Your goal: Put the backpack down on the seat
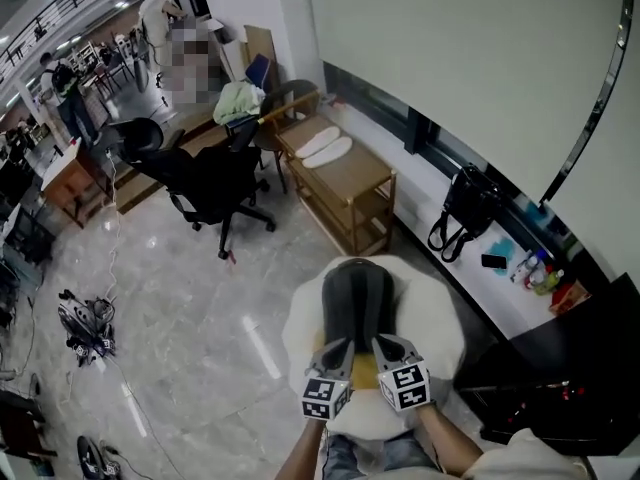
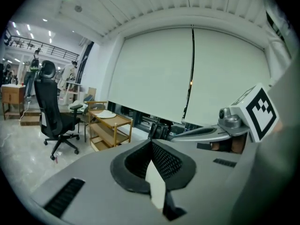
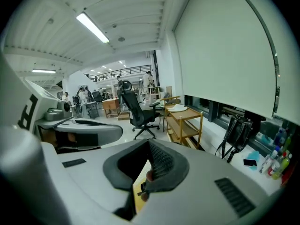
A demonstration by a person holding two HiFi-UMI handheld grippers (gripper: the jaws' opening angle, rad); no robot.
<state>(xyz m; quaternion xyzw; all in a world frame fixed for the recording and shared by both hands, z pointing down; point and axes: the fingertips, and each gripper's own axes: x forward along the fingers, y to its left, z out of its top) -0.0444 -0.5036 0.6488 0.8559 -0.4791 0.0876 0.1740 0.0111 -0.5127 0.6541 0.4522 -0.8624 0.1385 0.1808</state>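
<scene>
Over the white fluffy seat (image 1: pixel 440 320), we hold both forearms forward and close together, left gripper (image 1: pixel 338 352) and right gripper (image 1: pixel 388 350) side by side, tilted slightly down, jaws pressed together. At their tips is the dark backpack (image 1: pixel 357 296); whether a strap is pinched, we cannot tell.

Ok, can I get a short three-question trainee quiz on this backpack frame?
1. The left gripper and right gripper hold the dark grey backpack over: A) the white fluffy round seat; B) a wooden trolley; C) a black office chair.
2. True or false: both grippers stand wide open.
3. What dark item sits on the white window ledge?

Key: 1 A. 2 False, both are shut on the backpack. 3 A black handbag.
</scene>
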